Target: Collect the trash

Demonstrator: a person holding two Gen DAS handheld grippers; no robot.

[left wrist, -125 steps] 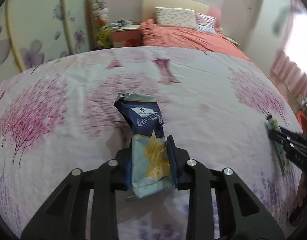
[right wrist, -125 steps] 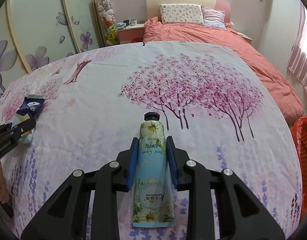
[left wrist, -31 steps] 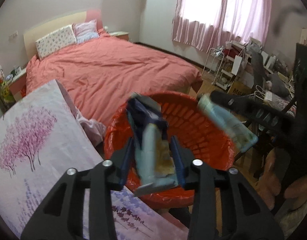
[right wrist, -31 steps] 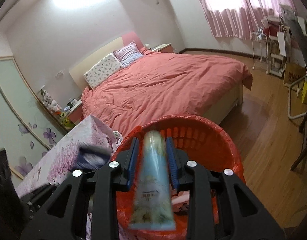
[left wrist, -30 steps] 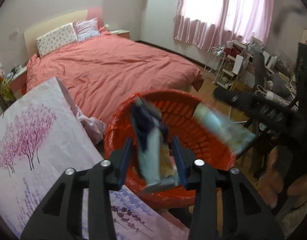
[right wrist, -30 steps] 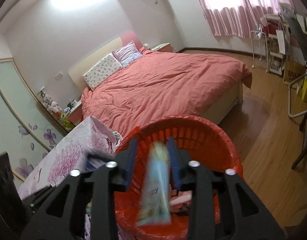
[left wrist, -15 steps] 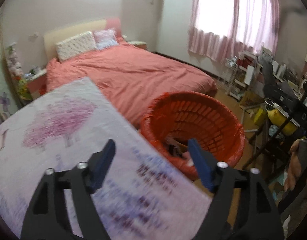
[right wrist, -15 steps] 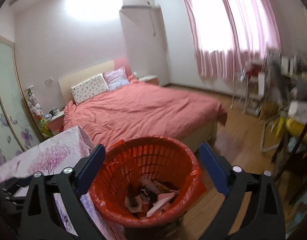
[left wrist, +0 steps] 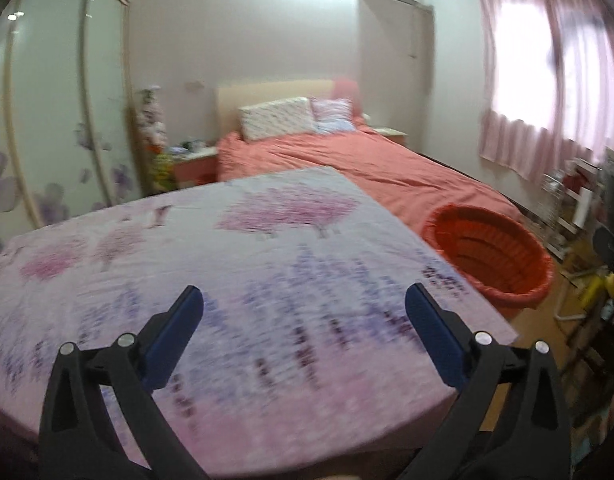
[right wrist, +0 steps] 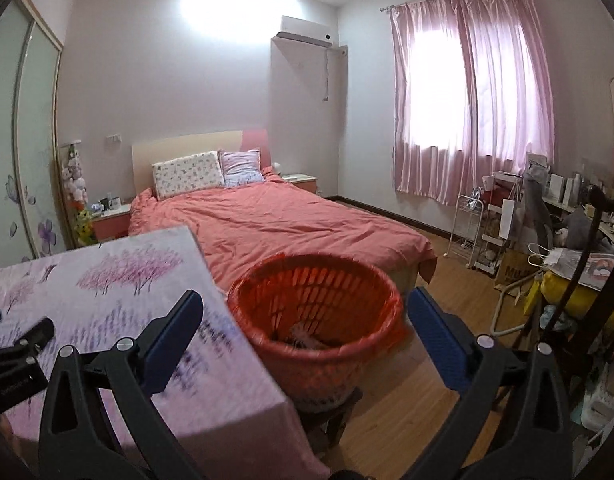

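Observation:
A red plastic basket (right wrist: 331, 360) stands on the floor beside the table, with scraps of trash (right wrist: 303, 340) at its bottom. My right gripper (right wrist: 303, 300) hangs open just in front of the basket's rim, with nothing between its blue pads. In the left wrist view my left gripper (left wrist: 303, 300) is over the floral tablecloth (left wrist: 267, 240). Its jaws are opening wide and hold nothing. The basket (left wrist: 539, 276) lies to its right. In the right wrist view the left gripper (right wrist: 17, 322) shows at the left edge, above the cloth.
A bed with a salmon cover (right wrist: 275, 224) fills the back of the room. On the right are a white wire cart (right wrist: 467, 224), cluttered shelves and a desk (right wrist: 567, 248). Sliding wardrobe doors (left wrist: 47, 128) line the left wall. Wooden floor (right wrist: 447, 264) surrounds the basket.
Both grippers held items over the basket, the left a snack bag and the right a tube; both opened and the items fell in. The left swung left over the table; the right drew back.

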